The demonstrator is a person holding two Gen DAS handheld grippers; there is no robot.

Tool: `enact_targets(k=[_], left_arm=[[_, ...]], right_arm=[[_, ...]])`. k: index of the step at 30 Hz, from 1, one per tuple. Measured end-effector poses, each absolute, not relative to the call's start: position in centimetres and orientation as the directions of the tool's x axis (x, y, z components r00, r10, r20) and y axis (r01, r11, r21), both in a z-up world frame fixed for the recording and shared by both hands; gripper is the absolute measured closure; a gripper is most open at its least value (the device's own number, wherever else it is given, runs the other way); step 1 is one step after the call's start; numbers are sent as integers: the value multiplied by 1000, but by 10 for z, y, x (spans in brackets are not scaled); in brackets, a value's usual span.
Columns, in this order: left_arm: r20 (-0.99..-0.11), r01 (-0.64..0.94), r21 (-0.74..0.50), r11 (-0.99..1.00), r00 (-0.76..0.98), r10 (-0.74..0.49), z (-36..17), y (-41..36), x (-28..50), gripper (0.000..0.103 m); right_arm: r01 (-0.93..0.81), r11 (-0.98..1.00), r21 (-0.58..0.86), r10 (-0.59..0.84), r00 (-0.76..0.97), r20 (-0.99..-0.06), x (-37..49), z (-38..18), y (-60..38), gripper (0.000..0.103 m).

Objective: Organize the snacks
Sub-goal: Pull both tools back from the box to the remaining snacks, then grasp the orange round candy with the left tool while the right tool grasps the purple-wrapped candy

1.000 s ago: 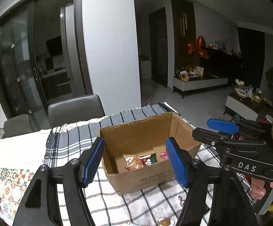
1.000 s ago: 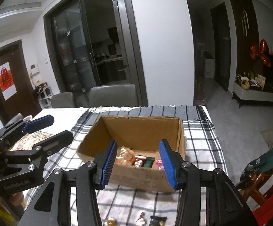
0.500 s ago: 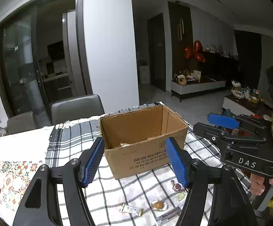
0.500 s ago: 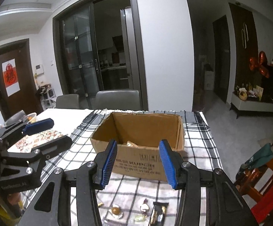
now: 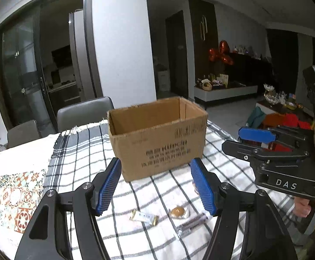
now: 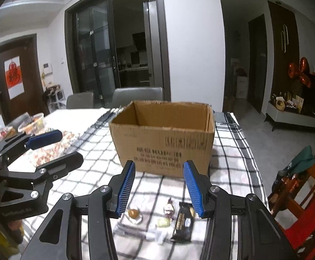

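Snacks (image 6: 180, 218) lie loose on the checked cloth (image 5: 81, 158) covering your desk, just in front of the cardboard box (image 5: 157, 138). Your left gripper (image 5: 156, 186) and right gripper (image 6: 158, 186) hover above them, jaws spread, holding nothing.

Indoor lighting was dim and cool, brightest on the white walls and the checked cloth (image 5: 161, 197). Both fisheye views bent straight lines strongly and went black at the corners. The left wrist view was fairly sharp. The right wrist view was softer: the dark snack packet (image 6: 183, 222) and nearby candies were smeared, and the box print was unreadable.
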State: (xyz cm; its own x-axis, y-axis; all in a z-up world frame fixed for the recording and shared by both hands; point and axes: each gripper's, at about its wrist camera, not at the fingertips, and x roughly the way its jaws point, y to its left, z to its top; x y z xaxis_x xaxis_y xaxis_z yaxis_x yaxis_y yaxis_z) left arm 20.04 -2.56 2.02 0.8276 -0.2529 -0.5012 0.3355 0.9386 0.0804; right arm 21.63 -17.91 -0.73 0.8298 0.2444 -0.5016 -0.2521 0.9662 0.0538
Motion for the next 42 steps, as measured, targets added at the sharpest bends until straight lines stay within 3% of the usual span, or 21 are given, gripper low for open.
enact_targets(k=[14,21,42], left_arm=[[-571,360,66,931,778,-260,-37,-39,197,48],[-630,395,59,917,727,-273,-67,-49,211,60],[-719,457,92,885,645,-259,-113,-64,241,71]], right_arm=[[-295,956,7,245,781,-575,212,-63,-173,55],[-316,948,29,265,739,-619,228,-88,-172,56],[-325,945,36,254,658,-709,264,-137,-168,63]])
